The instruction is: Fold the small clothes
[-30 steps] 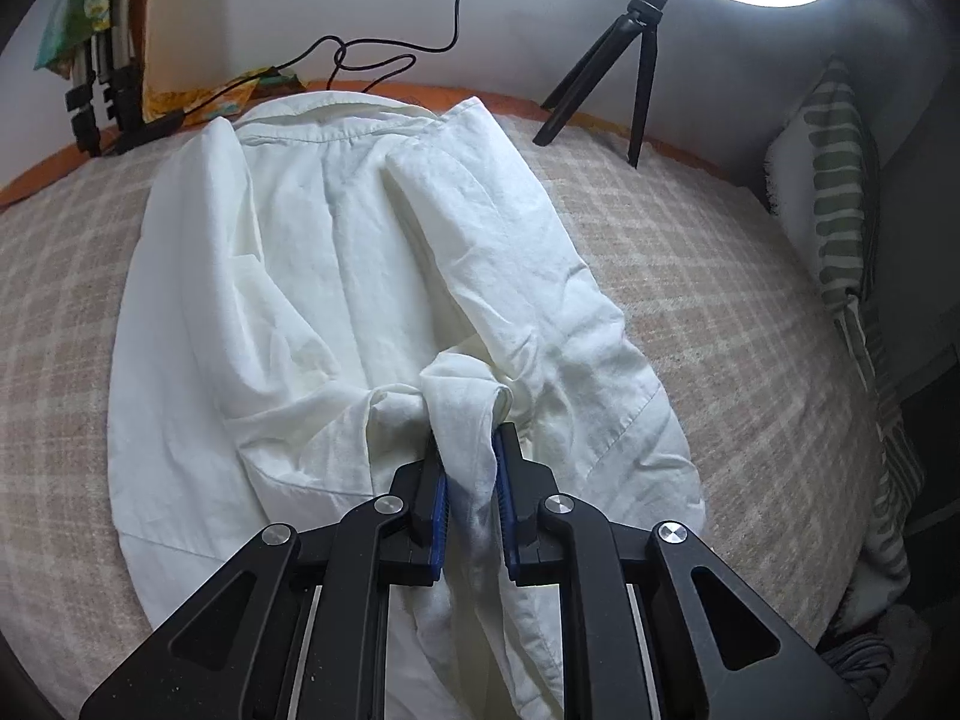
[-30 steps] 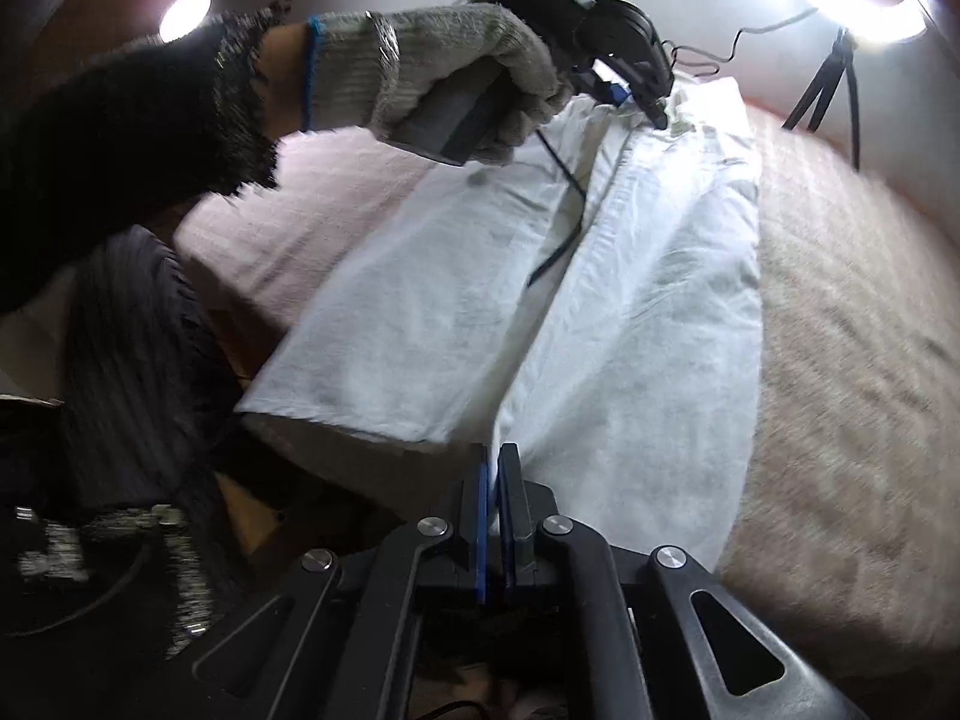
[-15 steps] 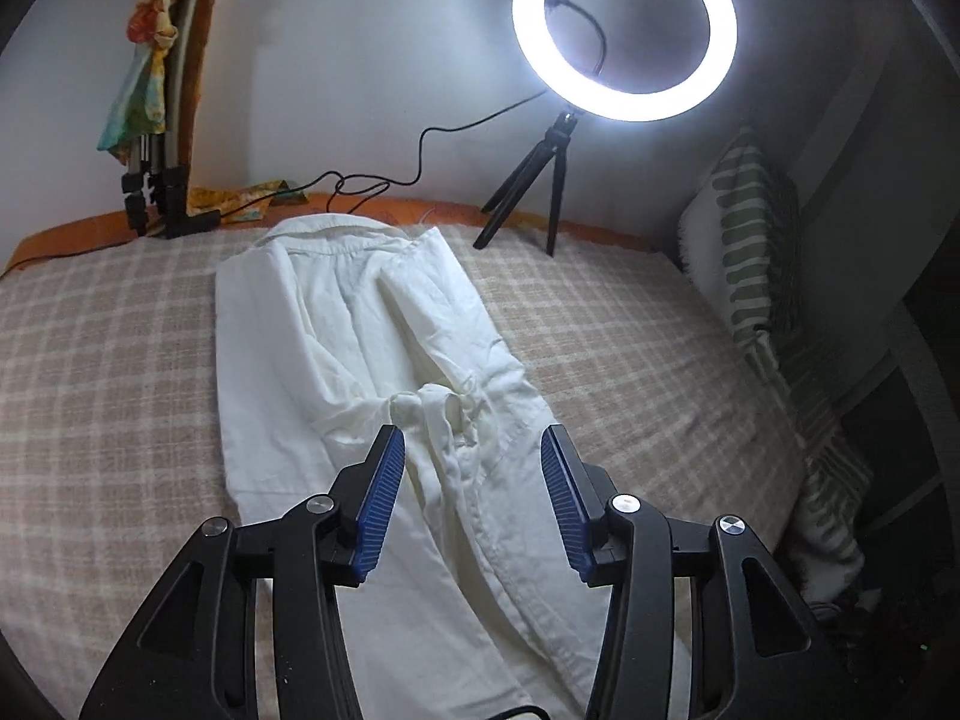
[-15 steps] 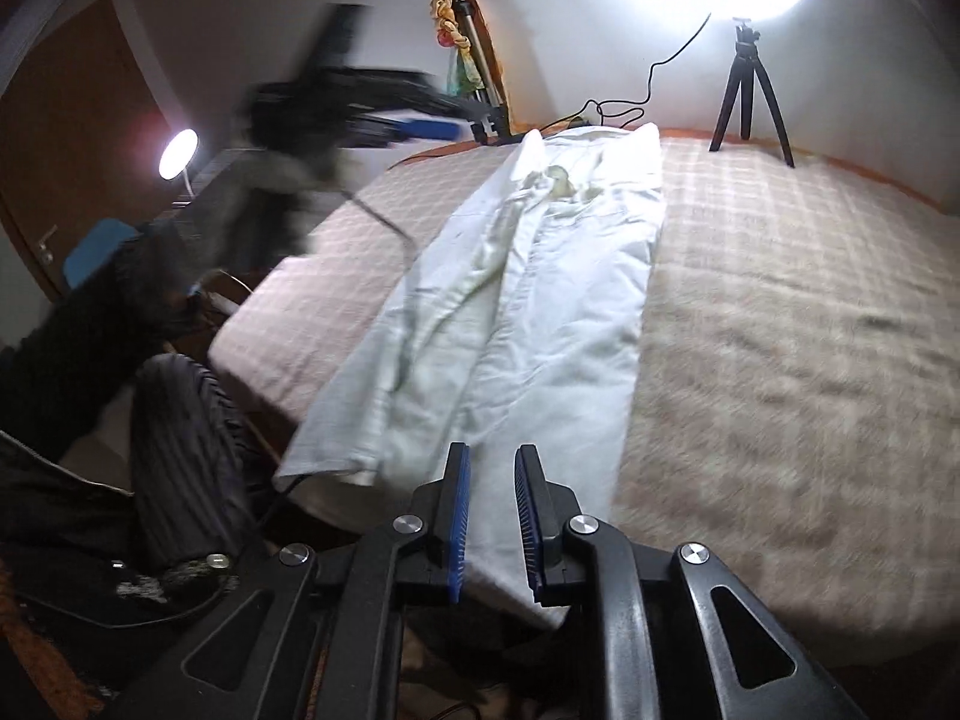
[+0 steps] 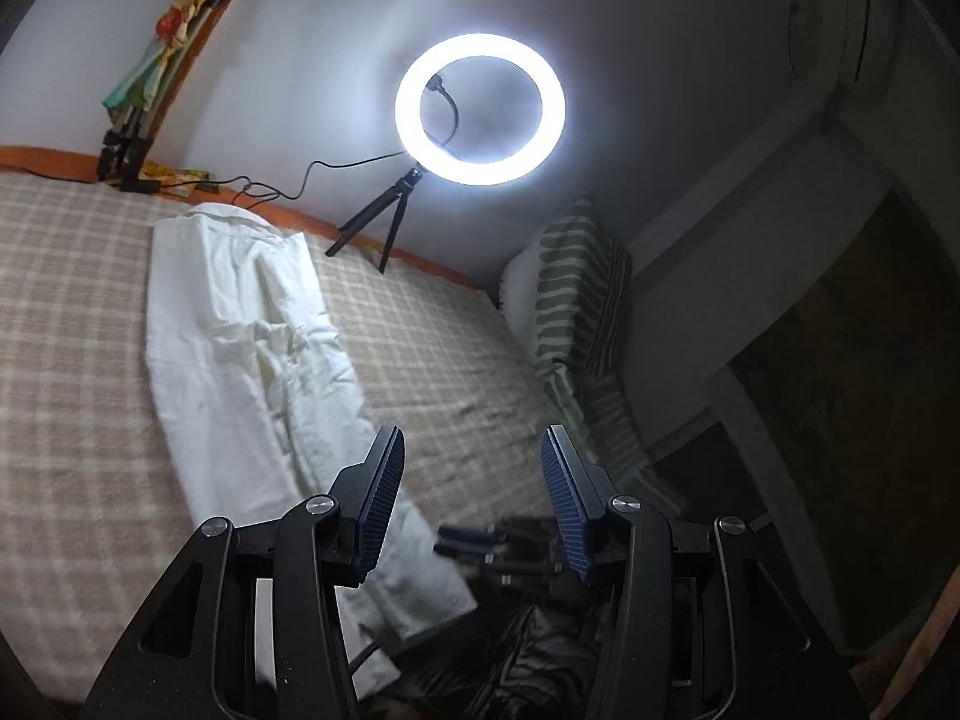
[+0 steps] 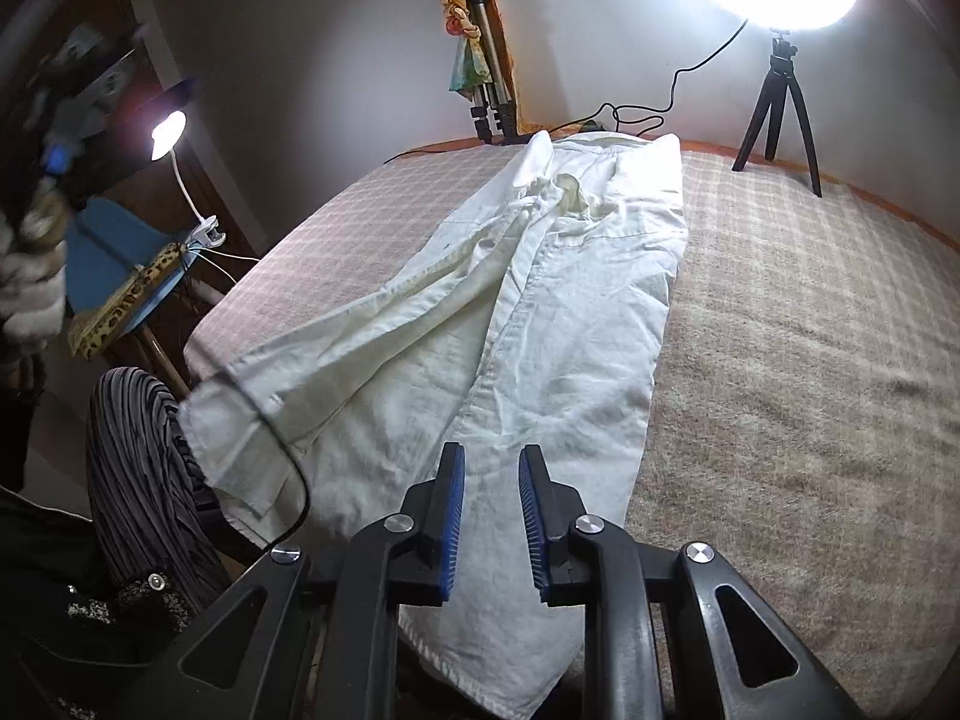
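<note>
A white shirt (image 6: 540, 312) lies lengthwise on the checked bed cover (image 6: 810, 330), folded into a long narrow strip with its collar at the far end by the wall. Its near hem hangs over the bed's front edge. It also shows in the left wrist view (image 5: 240, 360). My right gripper (image 6: 491, 468) is open and empty, just above the shirt's near end. My left gripper (image 5: 471, 450) is wide open and empty, raised above the bed to the right of the shirt. The right gripper shows blurred between the left one's fingers (image 5: 510, 546).
A lit ring light on a small tripod (image 5: 480, 108) stands at the bed's far edge, with a cable beside it. A striped pillow (image 5: 582, 312) lies at the bed's right end. A folded tripod (image 6: 489, 60) leans on the wall. A clip lamp (image 6: 174, 150) and chair stand left.
My left gripper let go of the shirt's sleeve, opened wide and pulled up and back to the right. My right gripper opened from shut and drew back toward the near hem.
</note>
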`<state>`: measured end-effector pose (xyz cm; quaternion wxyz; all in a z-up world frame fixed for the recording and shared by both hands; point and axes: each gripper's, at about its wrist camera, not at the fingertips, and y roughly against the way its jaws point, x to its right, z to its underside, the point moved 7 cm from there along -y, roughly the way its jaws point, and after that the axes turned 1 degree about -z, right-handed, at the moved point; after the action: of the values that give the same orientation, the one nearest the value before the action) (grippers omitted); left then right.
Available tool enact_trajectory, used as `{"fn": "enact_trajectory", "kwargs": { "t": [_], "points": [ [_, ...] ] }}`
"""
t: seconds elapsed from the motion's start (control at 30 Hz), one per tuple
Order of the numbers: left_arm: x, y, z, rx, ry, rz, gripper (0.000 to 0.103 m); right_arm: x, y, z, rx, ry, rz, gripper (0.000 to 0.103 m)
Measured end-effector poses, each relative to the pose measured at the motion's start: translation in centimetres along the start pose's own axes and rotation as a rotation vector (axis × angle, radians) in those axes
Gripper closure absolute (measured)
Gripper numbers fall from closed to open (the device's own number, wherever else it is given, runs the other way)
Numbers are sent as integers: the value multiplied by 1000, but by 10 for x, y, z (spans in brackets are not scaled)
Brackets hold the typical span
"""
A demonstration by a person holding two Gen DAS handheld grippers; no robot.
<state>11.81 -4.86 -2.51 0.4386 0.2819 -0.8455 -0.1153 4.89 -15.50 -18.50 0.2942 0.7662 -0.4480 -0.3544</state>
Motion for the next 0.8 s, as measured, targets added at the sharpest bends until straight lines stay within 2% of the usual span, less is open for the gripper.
{"fn": "enact_trajectory", "kwargs": {
  "t": [0.1,0.23,0.37,0.43,0.57,0.7,0.8],
  "points": [
    [-1,16,22,-16,50,15,57,5,-5,-1,-9,-2,9,82],
    [6,25,56,-43,145,100,57,1,-9,-13,-2,4,-13,82],
    [14,28,90,-89,165,96,57,-21,-15,-32,10,71,-42,82],
    [9,32,98,-84,160,46,57,-32,-20,-38,8,106,-53,82],
    [-13,30,106,-81,103,-102,57,-50,-35,-41,-8,149,-80,81],
    [-55,14,119,-102,42,-272,57,-71,-60,-40,-44,182,-128,80],
    [-87,-7,132,-142,42,-341,57,-82,-82,-35,-77,209,-134,80]
  ]
}}
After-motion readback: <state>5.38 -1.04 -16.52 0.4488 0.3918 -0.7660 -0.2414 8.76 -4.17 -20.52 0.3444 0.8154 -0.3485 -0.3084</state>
